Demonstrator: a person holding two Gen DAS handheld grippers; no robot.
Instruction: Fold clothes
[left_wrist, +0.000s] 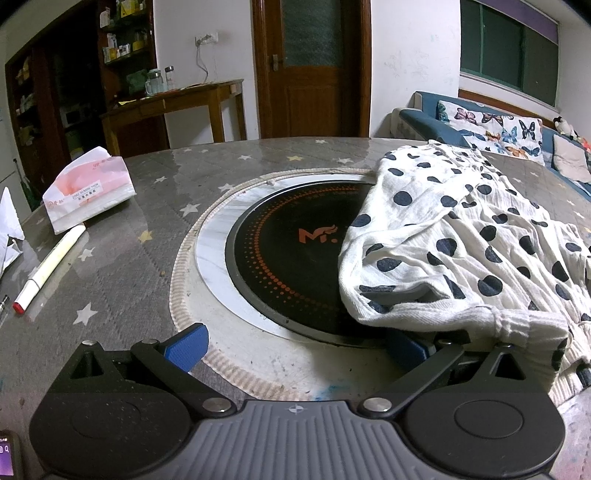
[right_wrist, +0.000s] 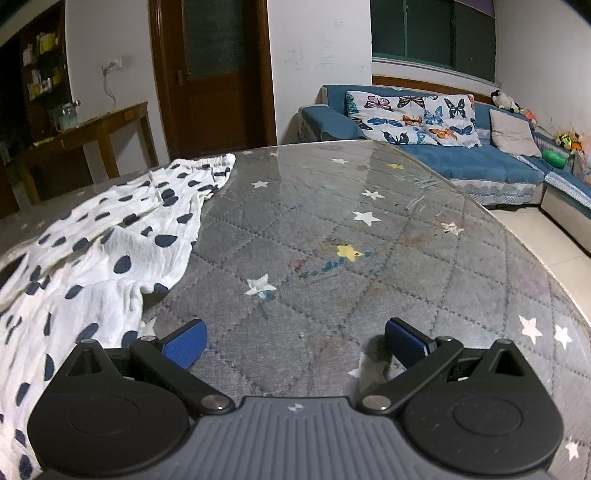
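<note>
A white garment with dark blue dots (left_wrist: 461, 236) lies rumpled on the grey star-patterned table (left_wrist: 147, 206), partly over a round black cooktop (left_wrist: 288, 254). My left gripper (left_wrist: 295, 347) is open; its right finger is under the garment's ribbed cuff (left_wrist: 517, 325), its left finger (left_wrist: 186, 347) is bare. In the right wrist view the same garment (right_wrist: 103, 254) lies at the left. My right gripper (right_wrist: 295, 343) is open and empty over bare table (right_wrist: 332, 236), just right of the cloth's edge.
A tissue pack (left_wrist: 86, 188) and a white marker with a red cap (left_wrist: 48, 269) lie at the table's left. A phone corner (left_wrist: 9, 454) shows at lower left. A blue sofa (right_wrist: 461, 155) with cushions stands beyond the table's right edge. A wooden side table (left_wrist: 177, 107) stands at the back.
</note>
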